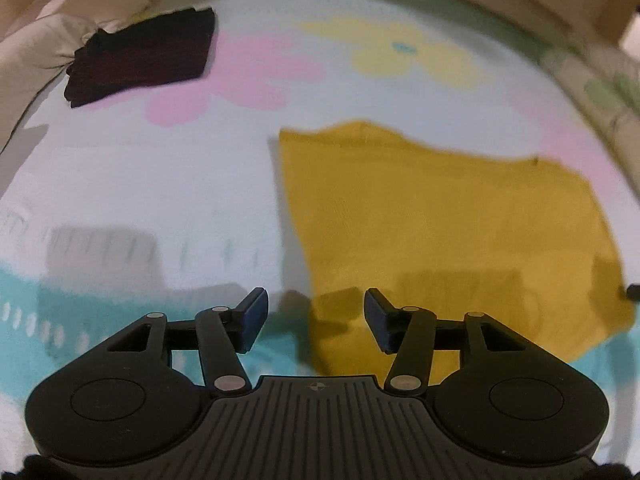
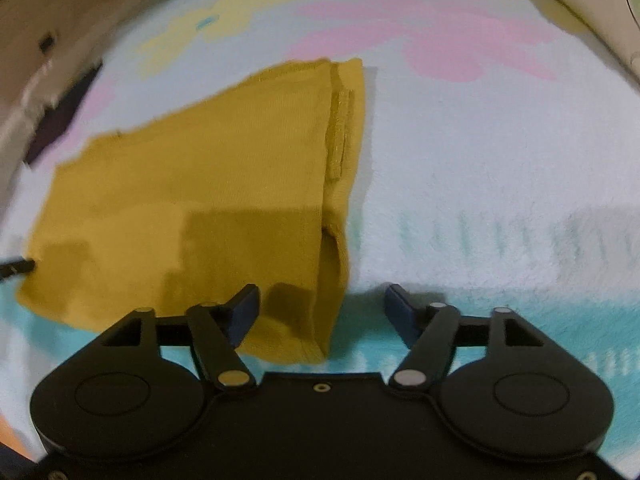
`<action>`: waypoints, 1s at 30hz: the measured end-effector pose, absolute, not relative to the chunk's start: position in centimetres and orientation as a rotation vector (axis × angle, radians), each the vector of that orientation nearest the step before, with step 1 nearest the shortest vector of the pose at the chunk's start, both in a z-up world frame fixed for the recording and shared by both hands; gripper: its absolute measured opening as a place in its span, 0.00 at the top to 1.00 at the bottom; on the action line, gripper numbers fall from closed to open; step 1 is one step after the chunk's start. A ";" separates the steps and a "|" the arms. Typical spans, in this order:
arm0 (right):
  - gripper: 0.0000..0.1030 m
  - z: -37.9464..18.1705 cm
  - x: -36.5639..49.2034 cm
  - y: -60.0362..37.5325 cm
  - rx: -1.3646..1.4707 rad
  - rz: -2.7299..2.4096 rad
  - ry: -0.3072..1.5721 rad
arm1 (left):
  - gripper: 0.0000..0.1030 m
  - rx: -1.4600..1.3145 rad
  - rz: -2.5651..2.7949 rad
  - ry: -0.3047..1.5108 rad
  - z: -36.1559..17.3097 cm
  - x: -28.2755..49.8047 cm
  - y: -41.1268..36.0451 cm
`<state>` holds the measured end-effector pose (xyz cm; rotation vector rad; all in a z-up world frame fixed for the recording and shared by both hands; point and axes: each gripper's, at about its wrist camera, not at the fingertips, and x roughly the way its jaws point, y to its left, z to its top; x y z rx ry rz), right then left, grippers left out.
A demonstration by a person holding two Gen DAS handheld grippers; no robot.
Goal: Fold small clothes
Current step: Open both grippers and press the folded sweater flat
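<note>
A mustard-yellow garment [image 1: 440,216] lies flat on a flowered blanket [image 1: 160,184]. In the right wrist view the garment [image 2: 200,200] shows a folded right edge with a seam. My left gripper [image 1: 316,316] is open and empty, hovering over the garment's near left corner. My right gripper [image 2: 320,312] is open and empty, hovering over the garment's near right corner. A tip of the other gripper shows at the garment's edge in the left wrist view [image 1: 633,292] and in the right wrist view [image 2: 16,267].
A folded dark garment [image 1: 140,56] lies at the far left of the blanket, next to a beige pillow [image 1: 36,40]. It shows blurred in the right wrist view [image 2: 60,112]. The blanket [image 2: 500,160] has pink and yellow flowers and a teal near band.
</note>
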<state>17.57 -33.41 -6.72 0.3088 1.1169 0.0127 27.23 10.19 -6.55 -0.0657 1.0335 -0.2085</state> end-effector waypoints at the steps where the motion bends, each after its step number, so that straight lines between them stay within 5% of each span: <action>1: 0.12 -6.5 17.5 -33.9 0.344 0.013 1.093 | 0.50 -0.083 -0.206 1.026 -6.2 27.4 9.9; 4: 0.01 -6.2 17.6 -35.8 0.508 0.045 1.008 | 0.49 -0.127 -0.223 1.003 -5.4 28.2 8.7; 11: 0.01 -8.7 19.4 -37.9 0.739 0.070 0.944 | 0.49 -0.065 -0.321 1.039 -6.5 30.2 3.8; 30: 0.00 -10.0 24.5 -36.0 0.775 0.240 0.921 | 0.46 -0.034 -0.309 1.055 -9.0 33.9 -1.8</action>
